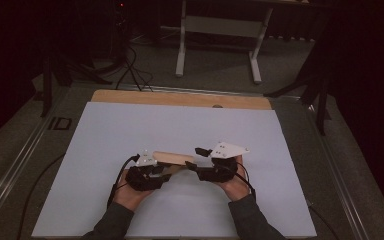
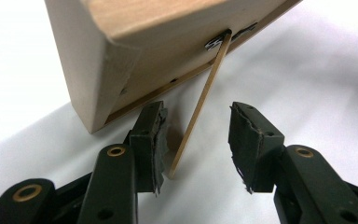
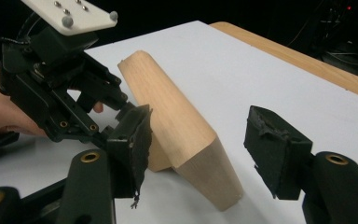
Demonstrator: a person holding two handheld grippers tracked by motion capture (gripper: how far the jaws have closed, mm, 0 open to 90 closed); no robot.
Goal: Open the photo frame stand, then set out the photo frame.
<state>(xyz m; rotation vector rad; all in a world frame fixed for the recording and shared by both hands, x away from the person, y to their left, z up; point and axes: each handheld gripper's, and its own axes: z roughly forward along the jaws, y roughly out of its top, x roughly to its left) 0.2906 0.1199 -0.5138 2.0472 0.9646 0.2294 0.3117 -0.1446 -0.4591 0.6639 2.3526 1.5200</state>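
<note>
A light wooden block (image 1: 172,158) with rounded edges is propped on the white sheet between my two grippers. From a small metal fitting (image 2: 216,42) on the block's underside, a thin wooden strip (image 2: 200,102) slants down to the sheet. My left gripper (image 2: 198,123) is open with that strip between its jaws; the strip lies closer to the left pad, and neither pad presses it. My right gripper (image 3: 200,135) is open around the block's (image 3: 168,102) near end, with a clear gap at its right pad. Across the block, the left gripper (image 3: 114,100) reaches under the far end.
The white sheet (image 1: 180,125) covers most of a wooden tabletop (image 1: 180,98), with bare sheet on every side of the block. Beyond the table stand a white table frame (image 1: 220,25) and dark stands, with cables (image 1: 130,70) on the floor.
</note>
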